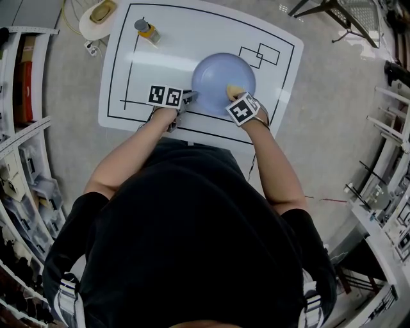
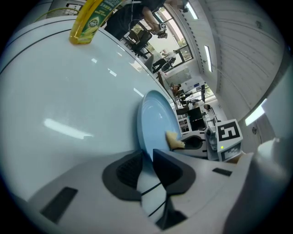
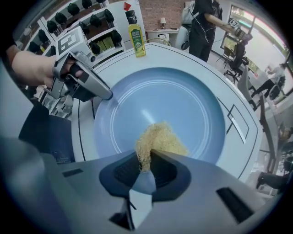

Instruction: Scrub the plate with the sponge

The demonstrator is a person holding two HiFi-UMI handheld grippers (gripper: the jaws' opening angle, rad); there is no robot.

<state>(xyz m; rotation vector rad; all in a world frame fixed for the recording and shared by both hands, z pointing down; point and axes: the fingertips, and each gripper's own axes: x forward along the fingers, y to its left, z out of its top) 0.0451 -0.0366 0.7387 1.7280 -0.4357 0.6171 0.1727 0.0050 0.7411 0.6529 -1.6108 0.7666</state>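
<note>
A light blue plate lies on the white table. My left gripper is shut on the plate's near left rim, which runs between its pads. My right gripper points down over the plate's right half and is shut on a yellow sponge, which rests on the plate. From the left gripper view the sponge shows on the plate with the right gripper behind it. In the right gripper view the left gripper sits at the plate's left edge.
A yellow soap bottle stands at the table's far left, also the bottle beyond the plate. Black lines mark the tabletop. Shelving lines the left, racks the right. A white fan base sits on the floor.
</note>
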